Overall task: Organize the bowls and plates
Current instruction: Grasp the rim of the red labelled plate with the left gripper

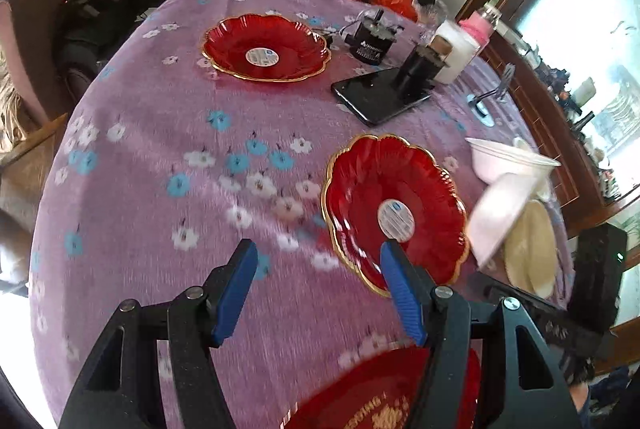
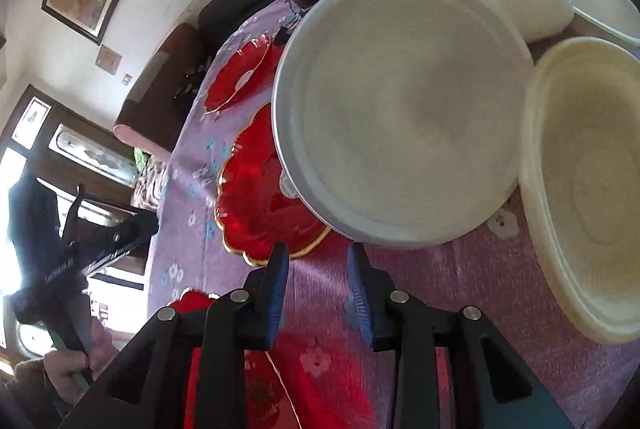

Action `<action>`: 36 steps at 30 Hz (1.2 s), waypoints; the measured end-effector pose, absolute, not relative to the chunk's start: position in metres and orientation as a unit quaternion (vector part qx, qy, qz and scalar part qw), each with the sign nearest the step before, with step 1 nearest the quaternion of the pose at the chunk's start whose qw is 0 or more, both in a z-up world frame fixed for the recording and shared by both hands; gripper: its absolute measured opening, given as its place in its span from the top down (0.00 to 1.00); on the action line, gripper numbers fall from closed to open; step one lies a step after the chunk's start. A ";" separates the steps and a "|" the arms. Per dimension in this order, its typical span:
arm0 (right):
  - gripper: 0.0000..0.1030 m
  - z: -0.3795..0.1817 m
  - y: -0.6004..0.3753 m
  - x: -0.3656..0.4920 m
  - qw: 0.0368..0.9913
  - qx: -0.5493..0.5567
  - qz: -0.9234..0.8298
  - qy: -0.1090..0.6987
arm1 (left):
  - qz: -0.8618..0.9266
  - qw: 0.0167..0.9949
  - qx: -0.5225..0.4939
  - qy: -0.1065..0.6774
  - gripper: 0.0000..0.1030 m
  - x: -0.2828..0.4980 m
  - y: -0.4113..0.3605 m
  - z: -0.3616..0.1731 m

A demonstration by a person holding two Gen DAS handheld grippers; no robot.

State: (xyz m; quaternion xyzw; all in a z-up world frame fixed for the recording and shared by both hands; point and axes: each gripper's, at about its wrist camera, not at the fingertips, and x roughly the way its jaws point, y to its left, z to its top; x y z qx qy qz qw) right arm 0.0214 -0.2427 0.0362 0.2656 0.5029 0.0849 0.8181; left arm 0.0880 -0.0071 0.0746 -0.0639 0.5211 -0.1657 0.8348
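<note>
Nearby, a phone (image 1: pixel 380 95) and jars (image 1: pixel 456 51) crowd the red plates (image 1: pixel 394 207); left gripper (image 1: pixel 318 255) and right gripper (image 2: pixel 318 257) gape empty beside white bowls (image 2: pixel 400 109).

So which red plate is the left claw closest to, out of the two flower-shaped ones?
The nearer red plate, right by the left claw; the other red plate sits far back.

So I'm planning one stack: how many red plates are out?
3: far plate at the table's far end, middle plate beside the white bowls, and near plate under the left gripper, partly hidden. More may sit out of view.
</note>
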 end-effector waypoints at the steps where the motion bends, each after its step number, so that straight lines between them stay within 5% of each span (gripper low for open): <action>1: 0.67 0.035 -0.242 0.023 0.817 0.266 0.083 0.505 | -0.167 0.832 -0.059 0.525 0.39 0.096 -0.012 0.071; 14: 0.67 0.024 -0.232 0.046 0.807 0.258 0.073 0.526 | -0.176 0.814 -0.050 0.551 0.39 0.152 -0.037 0.036; 21: 0.67 0.018 -0.231 0.054 0.806 0.255 0.070 0.530 | -0.182 0.807 -0.018 0.561 0.78 0.166 -0.059 0.024; 29: 0.80 0.021 -0.223 0.062 0.817 0.235 0.063 0.523 | -0.184 0.815 -0.009 0.550 0.78 0.153 -0.055 0.026; 36: 0.80 0.027 -0.204 0.060 0.826 0.215 0.080 0.515 | -0.180 0.827 -0.031 0.533 0.78 0.135 -0.031 0.039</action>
